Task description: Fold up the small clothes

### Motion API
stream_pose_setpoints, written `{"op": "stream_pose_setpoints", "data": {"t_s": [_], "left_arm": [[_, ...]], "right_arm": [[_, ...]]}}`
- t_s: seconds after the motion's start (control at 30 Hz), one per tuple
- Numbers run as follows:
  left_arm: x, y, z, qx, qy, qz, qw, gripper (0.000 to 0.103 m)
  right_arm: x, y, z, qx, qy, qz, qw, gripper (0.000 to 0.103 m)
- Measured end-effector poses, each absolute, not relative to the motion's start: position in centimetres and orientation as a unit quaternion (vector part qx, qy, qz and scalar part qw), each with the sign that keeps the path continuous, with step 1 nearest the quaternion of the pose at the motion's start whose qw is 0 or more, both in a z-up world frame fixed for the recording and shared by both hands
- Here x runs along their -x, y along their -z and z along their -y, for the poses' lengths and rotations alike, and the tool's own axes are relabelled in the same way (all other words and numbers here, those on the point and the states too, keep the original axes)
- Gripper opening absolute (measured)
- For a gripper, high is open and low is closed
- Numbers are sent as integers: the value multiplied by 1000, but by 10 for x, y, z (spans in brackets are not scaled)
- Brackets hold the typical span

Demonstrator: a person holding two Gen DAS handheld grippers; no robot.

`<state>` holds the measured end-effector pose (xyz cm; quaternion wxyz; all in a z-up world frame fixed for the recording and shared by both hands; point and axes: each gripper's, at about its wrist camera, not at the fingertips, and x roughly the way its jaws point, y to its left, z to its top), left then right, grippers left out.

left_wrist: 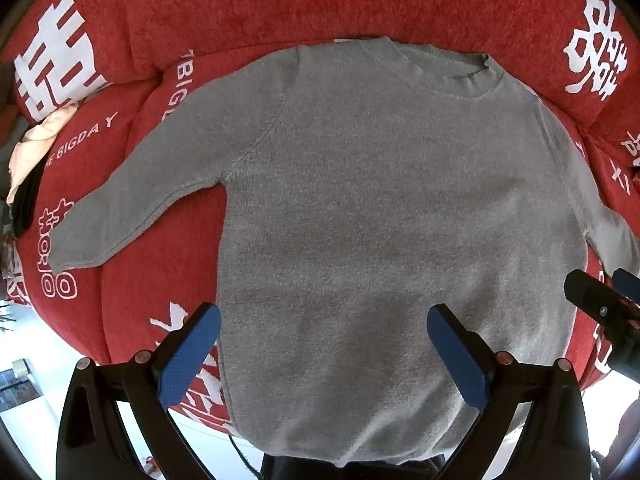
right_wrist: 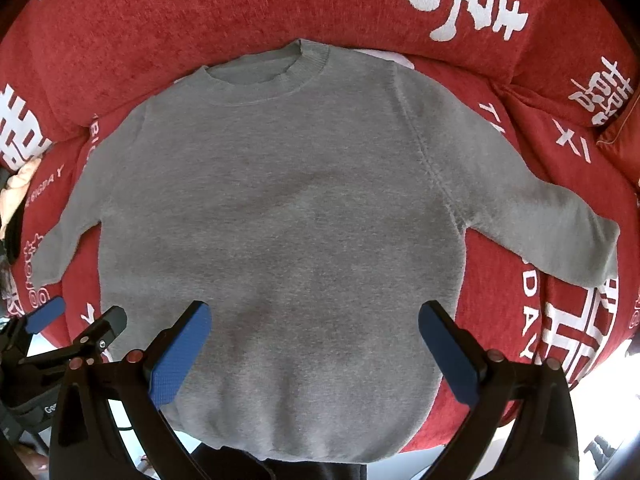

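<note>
Red sofa cover (left_wrist: 280, 8) printed with white characters and Latin lettering spans everything ahead of both tongs, rising into back cushions beyond; pale floor shows below its front edge, beside the tong arms. Grey sweater (left_wrist: 380, 220), knitted, crew-necked, lies flat and face-up on the seat directly ahead of both tongs, collar on the far side, hem nearest and running under the tong arms, sleeves angled outward to either side.

Left tongs (left_wrist: 324, 352): blue-padded fingers spread wide above the lower body of the sweater, holding nothing. Right tongs (right_wrist: 316, 350): fingers likewise spread over the hem region, empty.

The left wrist view alone shows the sweater's left sleeve in full, with a peach cloth (left_wrist: 40, 140) far beyond its cuff. The right wrist view alone shows the opposite sleeve (right_wrist: 560, 224) down to its cuff.
</note>
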<state>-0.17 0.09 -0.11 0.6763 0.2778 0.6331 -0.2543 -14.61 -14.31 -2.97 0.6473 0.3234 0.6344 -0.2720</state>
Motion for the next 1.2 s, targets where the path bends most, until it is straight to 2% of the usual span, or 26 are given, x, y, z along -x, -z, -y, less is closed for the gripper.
{"op": "stream_pose_setpoints", "data": {"t_s": [0.67,1.2], "left_arm": [[1,1,-1,-307,231,-619,684,103],[-3,0,-2,-284,246,-626,684,103]], "right_arm": [[140,34,141,-318,266,-642,645,103],[134,32,138,-310,261,-646,647,103]]}}
